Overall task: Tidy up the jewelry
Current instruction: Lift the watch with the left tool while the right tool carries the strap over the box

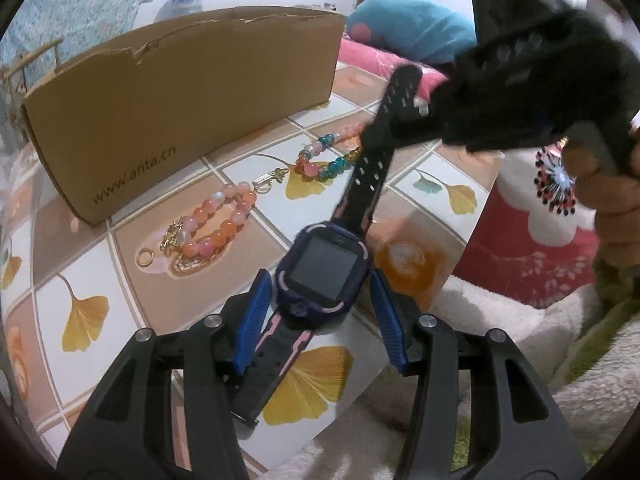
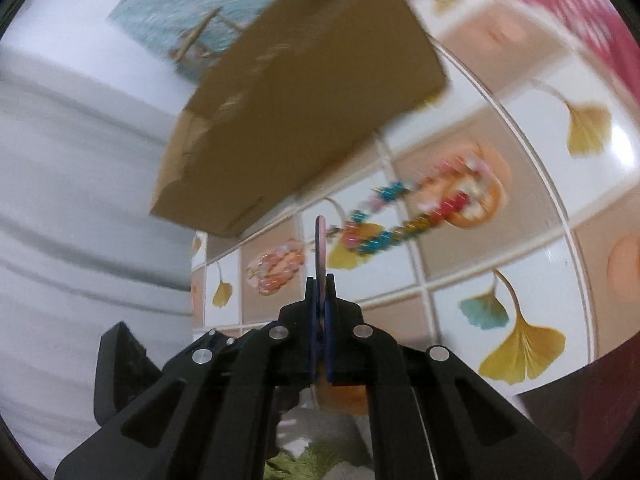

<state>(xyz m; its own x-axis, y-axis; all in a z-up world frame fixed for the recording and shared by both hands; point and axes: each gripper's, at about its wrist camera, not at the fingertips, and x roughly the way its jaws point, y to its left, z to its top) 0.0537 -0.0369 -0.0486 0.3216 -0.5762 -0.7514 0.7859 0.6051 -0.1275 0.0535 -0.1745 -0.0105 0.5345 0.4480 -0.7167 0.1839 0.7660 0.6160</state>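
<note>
A dark blue smartwatch [image 1: 326,270] with a black and pink strap hangs over the tiled table. My right gripper [image 1: 416,120] is shut on the far end of its strap; in the right wrist view the strap edge [image 2: 321,248] sticks out between the closed jaws of that gripper [image 2: 322,280]. My left gripper [image 1: 320,284] is open, with its blue fingers on either side of the watch body, apart from it. An orange and pink bead bracelet [image 1: 218,220] and a multicoloured bead string [image 1: 328,156] lie on the table beyond the watch.
A brown cardboard box [image 1: 180,100] stands behind the beads; it also shows in the right wrist view [image 2: 304,108]. The table [image 1: 84,264] has a tile and ginkgo leaf pattern. Pink and white bedding [image 1: 532,240] lies to the right, a blue cushion [image 1: 416,28] behind.
</note>
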